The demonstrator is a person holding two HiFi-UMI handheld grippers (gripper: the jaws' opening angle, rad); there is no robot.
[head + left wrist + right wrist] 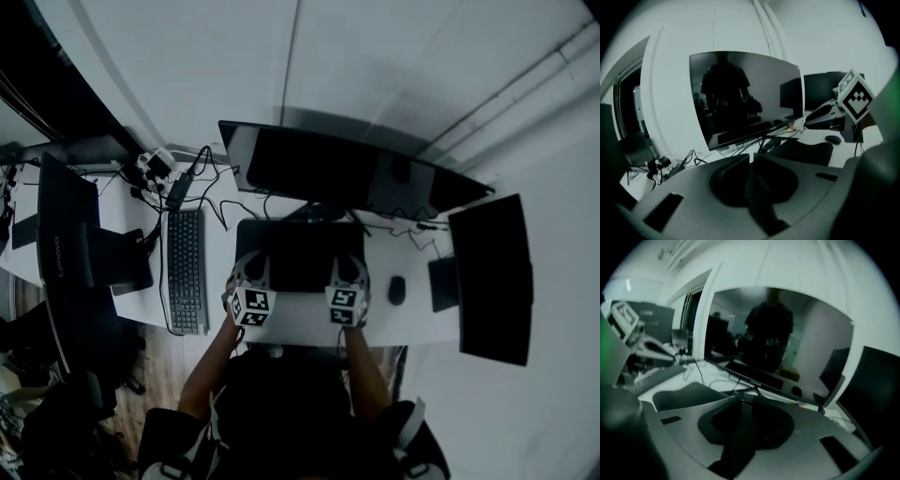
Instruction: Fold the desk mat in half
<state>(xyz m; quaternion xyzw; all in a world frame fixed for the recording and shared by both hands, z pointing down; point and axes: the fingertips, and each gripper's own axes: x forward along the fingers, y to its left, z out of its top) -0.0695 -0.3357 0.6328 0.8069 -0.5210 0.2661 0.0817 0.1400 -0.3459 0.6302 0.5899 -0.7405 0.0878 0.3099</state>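
Observation:
The dark desk mat (300, 248) lies in the middle of the white desk (300, 323), in front of the wide curved monitor. Both grippers sit at its near edge. My left gripper (249, 272) is at the near left corner, and in the left gripper view its jaws (751, 161) stand nearly together with a dark strip of mat pinched between them. My right gripper (348, 272) is at the near right corner, and the right gripper view shows the same dark strip clamped in it (743, 404). Beyond the jaws the mat (806, 152) humps up off the desk.
A keyboard (186, 267) lies left of the mat and a mouse (397, 290) right of it. The curved monitor (347, 173) stands behind, with side monitors at left (66, 244) and right (492, 277). Cables (211, 192) trail across the back of the desk.

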